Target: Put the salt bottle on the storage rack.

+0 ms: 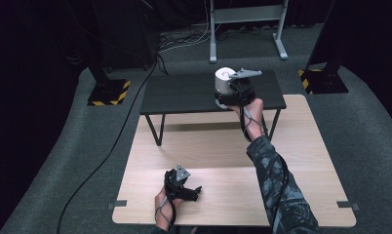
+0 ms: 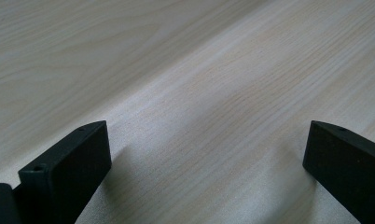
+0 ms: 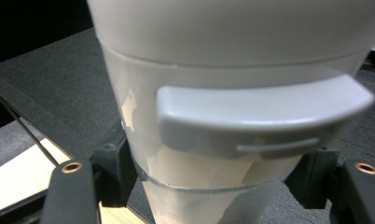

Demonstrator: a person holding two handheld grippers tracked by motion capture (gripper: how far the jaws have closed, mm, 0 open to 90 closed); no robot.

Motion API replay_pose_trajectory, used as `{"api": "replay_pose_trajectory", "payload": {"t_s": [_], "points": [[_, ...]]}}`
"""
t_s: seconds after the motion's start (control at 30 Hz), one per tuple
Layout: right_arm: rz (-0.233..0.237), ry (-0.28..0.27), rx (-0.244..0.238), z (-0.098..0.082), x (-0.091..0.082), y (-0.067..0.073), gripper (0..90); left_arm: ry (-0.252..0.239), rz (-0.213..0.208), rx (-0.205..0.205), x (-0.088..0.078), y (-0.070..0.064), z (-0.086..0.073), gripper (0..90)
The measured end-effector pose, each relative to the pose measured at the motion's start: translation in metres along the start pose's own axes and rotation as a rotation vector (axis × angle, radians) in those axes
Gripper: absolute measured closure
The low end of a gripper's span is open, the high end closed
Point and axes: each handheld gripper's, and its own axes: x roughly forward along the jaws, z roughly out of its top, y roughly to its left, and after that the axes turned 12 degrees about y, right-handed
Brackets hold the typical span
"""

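Right gripper view: right gripper (image 3: pixel 209 186) jaws pinch white container (image 3: pixel 232 93), base hidden | left gripper (image 2: pixel 206 172) jaws spread

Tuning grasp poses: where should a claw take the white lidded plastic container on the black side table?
Grip the white lidded plastic container low on its translucent body, under the latch tab, coming from the person's side as the right claw does: the body narrows there.

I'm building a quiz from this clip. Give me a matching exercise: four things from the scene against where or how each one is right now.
Things:
1. left tongs
2. right tongs
3. white container
4. black cable

States:
A. trails across the grey carpet
B. open over the light wooden table
C. stands on the dark low table
D. closed around the white container

Pairs: 1-B, 2-D, 3-C, 4-A
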Motion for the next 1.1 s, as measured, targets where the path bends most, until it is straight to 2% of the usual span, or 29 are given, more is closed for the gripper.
{"api": "replay_pose_trajectory", "payload": {"t_s": [0.2, 0.3, 0.4, 0.43, 0.47, 0.53, 0.6, 0.73, 0.8, 0.9, 0.93, 1.03, 1.07, 1.1], "points": [[0.001, 0.010, 0.001, 0.003, -0.001, 0.000, 29.0, 0.001, 0.000, 0.000, 0.000, 0.000, 0.000, 0.2], [-0.001, 0.029, -0.019, 0.006, -0.001, -0.001, 27.8, 0.000, 0.000, -0.001, 0.000, 0.000, 0.000, 0.2], [-0.001, 0.055, -0.034, 0.009, -0.001, 0.000, 17.6, 0.001, 0.000, -0.001, 0.000, 0.000, 0.000, 0.2], [-0.001, 0.055, -0.034, 0.009, -0.001, 0.000, 17.6, 0.001, 0.000, -0.001, 0.000, 0.000, 0.000, 0.2], [0.001, 0.059, -0.043, 0.008, -0.001, 0.000, 12.2, 0.001, 0.000, -0.001, 0.000, 0.000, 0.000, 0.2], [-0.047, 0.040, -0.053, 0.001, -0.008, 0.008, 0.3, 0.003, 0.001, 0.002, 0.000, 0.000, 0.000, 0.2], [-0.056, 0.040, -0.052, 0.000, -0.010, 0.009, 0.0, 0.006, 0.002, 0.007, -0.001, 0.001, 0.001, 0.2], [-0.059, 0.053, -0.061, -0.011, -0.027, 0.005, 0.0, 0.008, 0.003, 0.009, -0.001, 0.001, 0.001, 0.2], [-0.086, 0.063, -0.074, -0.029, -0.042, 0.005, 0.0, 0.009, 0.003, 0.010, -0.001, 0.000, 0.001, 0.2], [-0.098, 0.057, -0.063, -0.058, -0.060, 0.001, 0.0, 0.008, 0.004, 0.009, -0.001, 0.000, 0.001, 0.2], [-0.098, 0.057, -0.063, -0.058, -0.060, 0.001, 0.0, 0.008, 0.004, 0.009, -0.001, 0.000, 0.001, 0.2], [-0.107, 0.062, -0.031, -0.091, -0.074, -0.004, 0.0, 0.008, 0.004, 0.009, -0.001, 0.000, 0.001, 0.1], [-0.120, 0.075, -0.009, -0.115, -0.081, -0.005, 0.0, 0.007, 0.005, 0.011, -0.001, 0.000, 0.001, 0.1], [-0.120, 0.082, 0.004, -0.128, -0.084, -0.007, 0.0, 0.006, 0.006, 0.010, -0.001, 0.000, 0.001, 0.1]]}}
